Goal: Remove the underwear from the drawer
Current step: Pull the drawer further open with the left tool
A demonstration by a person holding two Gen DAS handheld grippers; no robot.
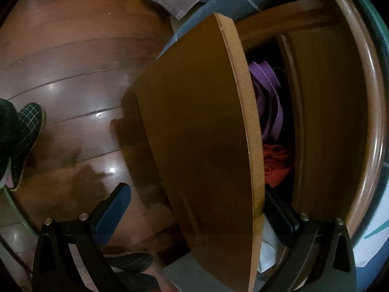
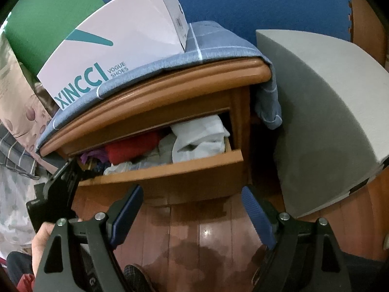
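Left tongs [image 1: 194, 209] spread wide, straddling the brown wooden drawer front [image 1: 194, 133]. Right tongs [image 2: 192, 206] wide, empty, above the floor before the half-open drawer [image 2: 170, 172]. Inside: purple [image 1: 266, 97], red [image 2: 132, 147] and white folded underwear [image 2: 201, 136].

A white shoe box [image 2: 116, 36] printed "XINCCI VOGUE SHOES" lies on a blue checked cloth [image 2: 218, 41] that drapes over the top of the wooden nightstand [image 2: 170, 85] and hangs down at its right corner. A grey padded block [image 2: 323, 112] stands just right of it. Green [image 2: 48, 7] and blue foam mats [image 2: 243, 0] lie behind. A plaid slipper [image 1: 26, 133] rests on the glossy wooden floor [image 1: 80, 73].
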